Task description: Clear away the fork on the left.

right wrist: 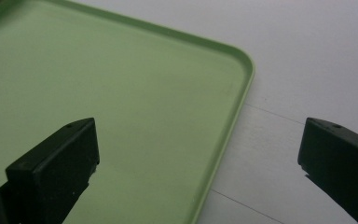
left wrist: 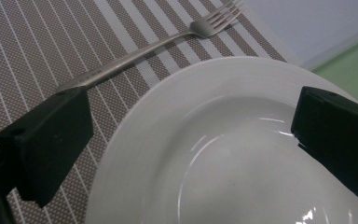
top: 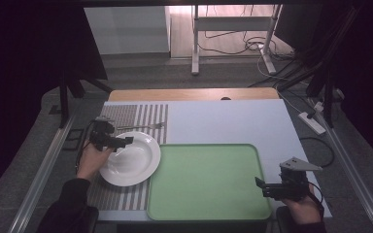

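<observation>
Left gripper (top: 121, 141) spread wide astride the near-left rim of the plate (top: 137, 162) on the striped mat (top: 126, 116), fork (left wrist: 168, 42) beyond it, while right gripper (top: 261, 187), equally open, idles at the tray's (top: 209, 204) right edge.

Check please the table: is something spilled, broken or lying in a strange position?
Nothing is spilled or broken. The one small oddity: the white plate sits off the striped placemat, its right rim overlapping the green tray. The fork lies flat on the mat behind it. The left gripper hovers open over the plate.
</observation>
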`<move>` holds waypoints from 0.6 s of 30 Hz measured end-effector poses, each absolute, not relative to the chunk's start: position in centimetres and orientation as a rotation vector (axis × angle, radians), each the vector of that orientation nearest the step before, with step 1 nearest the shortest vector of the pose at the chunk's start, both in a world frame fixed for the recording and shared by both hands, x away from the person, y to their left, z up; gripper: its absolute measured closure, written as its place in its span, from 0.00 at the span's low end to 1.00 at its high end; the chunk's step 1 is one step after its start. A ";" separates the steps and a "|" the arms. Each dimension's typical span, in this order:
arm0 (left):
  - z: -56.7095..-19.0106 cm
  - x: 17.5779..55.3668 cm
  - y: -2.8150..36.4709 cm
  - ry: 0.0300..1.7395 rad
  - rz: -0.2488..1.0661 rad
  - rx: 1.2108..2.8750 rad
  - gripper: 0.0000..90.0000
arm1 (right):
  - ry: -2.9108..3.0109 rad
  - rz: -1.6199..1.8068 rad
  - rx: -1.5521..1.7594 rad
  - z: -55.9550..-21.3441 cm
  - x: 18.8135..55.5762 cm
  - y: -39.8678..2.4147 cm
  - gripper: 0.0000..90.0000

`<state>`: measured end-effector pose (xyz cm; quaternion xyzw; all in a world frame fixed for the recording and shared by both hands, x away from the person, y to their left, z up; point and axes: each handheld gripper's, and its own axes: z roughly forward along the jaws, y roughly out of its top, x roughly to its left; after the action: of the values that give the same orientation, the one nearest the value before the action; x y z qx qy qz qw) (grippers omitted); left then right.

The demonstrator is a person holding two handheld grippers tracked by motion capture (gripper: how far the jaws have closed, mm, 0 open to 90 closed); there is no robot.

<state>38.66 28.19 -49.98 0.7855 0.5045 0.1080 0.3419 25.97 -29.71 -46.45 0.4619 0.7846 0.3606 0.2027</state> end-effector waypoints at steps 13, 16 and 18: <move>-50.5 42.1 28.4 1.342 0.284 2.031 0.00 | 2.191 1.007 1.295 -46.5 26.0 -29.7 0.00; -50.6 42.8 28.4 1.337 0.286 2.043 0.00 | 2.191 1.007 1.296 -46.5 26.0 -29.7 0.00; -50.7 43.2 28.5 1.336 0.279 2.044 0.00 | 2.191 1.006 1.297 -46.5 26.0 -29.7 0.00</move>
<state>43.25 28.46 -50.68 0.7836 0.5121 0.1070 0.3351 26.00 -29.74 -46.47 0.4642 0.7840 0.3600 0.2005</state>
